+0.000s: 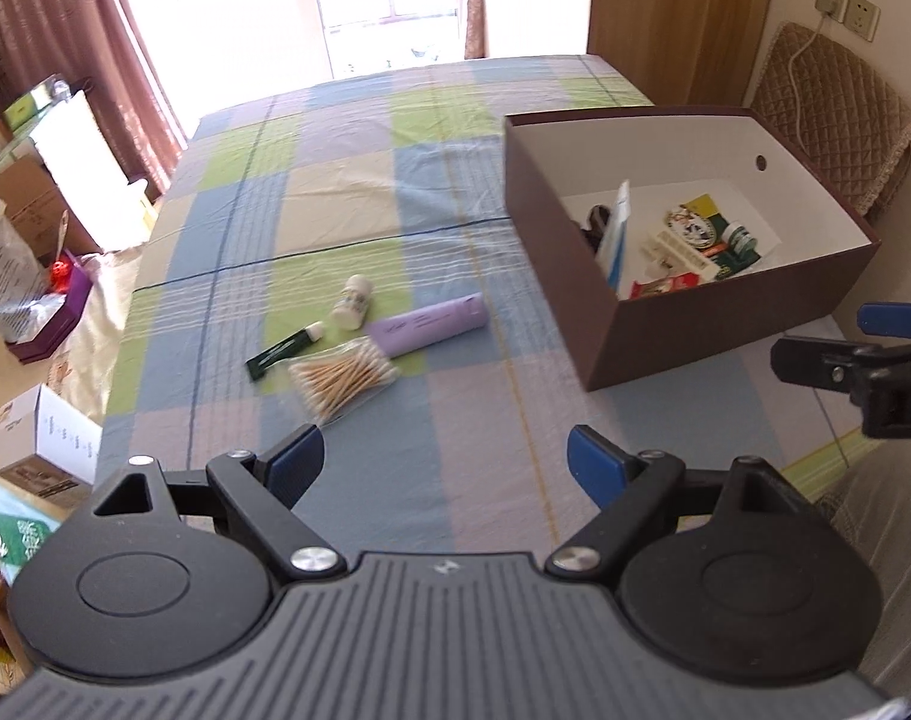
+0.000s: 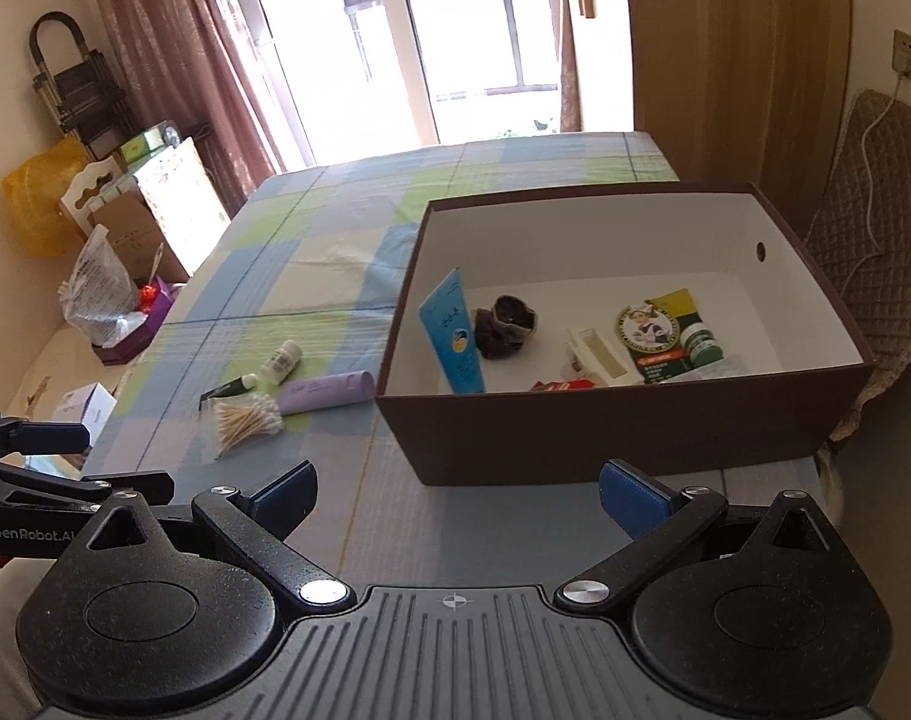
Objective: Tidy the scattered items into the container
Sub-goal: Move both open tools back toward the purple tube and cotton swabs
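Left gripper (image 1: pixel 446 468) spread wide, nothing between the pads, hovering over the near part of the checked tablecloth (image 1: pixel 359 192); right gripper (image 2: pixel 455 495) likewise spread and empty, held just short of the near wall of the brown box (image 2: pixel 623 426). Next out on the cloth, four loose items in a tight cluster to the left of the box: bag of cotton swabs (image 1: pixel 341 378) nearest, dark green tube (image 1: pixel 284 351) beside it, purple tube (image 1: pixel 428 324) touching or just beside the swab bag, small white bottle (image 1: pixel 353 300) lying on its side behind them. Box already holds several things — a blue tube (image 2: pixel 455 330) leaning on the left wall, a dark scrunchie-like lump (image 2: pixel 509 324), a green-and-yellow packet (image 2: pixel 659 324), a small green jar (image 2: pixel 704 348), some red-wrapped bits near the front wall. Judgement: task is partway, between picks, no item in hand. The swab bag looks like the closest pick for the left gripper — reach forward, lower, pinch the soft bag without dragging the tubes, carry right over the box wall, release.
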Action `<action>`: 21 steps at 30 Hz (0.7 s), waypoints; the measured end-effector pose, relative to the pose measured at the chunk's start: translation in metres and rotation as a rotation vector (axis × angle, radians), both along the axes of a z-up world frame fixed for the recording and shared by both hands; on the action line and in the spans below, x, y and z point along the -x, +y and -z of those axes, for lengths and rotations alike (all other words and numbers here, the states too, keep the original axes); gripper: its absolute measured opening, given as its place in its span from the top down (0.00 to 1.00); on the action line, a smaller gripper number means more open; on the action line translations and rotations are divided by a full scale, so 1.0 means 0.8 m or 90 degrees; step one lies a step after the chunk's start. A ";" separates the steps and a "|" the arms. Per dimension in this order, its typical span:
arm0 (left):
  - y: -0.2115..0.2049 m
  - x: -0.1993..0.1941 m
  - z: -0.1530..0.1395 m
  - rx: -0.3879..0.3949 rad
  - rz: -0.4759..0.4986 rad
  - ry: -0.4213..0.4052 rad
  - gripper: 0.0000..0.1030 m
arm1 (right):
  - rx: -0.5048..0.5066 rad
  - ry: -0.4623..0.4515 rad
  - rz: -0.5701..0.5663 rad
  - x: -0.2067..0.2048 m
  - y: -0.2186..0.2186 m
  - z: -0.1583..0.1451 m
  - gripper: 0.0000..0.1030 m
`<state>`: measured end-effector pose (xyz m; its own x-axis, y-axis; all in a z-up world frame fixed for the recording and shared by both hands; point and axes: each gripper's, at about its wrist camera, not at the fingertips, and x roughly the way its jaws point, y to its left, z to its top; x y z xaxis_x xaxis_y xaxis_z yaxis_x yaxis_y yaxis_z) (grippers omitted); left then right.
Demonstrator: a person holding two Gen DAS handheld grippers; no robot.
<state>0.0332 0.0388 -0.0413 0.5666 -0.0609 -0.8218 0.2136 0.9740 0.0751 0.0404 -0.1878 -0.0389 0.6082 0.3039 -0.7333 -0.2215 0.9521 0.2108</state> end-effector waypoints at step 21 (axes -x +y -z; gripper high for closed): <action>0.094 -0.027 0.039 -0.005 0.014 -0.018 0.17 | 0.086 -0.076 -0.341 -0.052 0.117 0.030 0.00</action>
<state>0.0547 0.1143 -0.0725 0.5878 -0.0665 -0.8062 0.2319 0.9686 0.0892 0.0822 -0.0941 -0.0632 0.4756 0.5014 -0.7228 -0.6958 0.7172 0.0397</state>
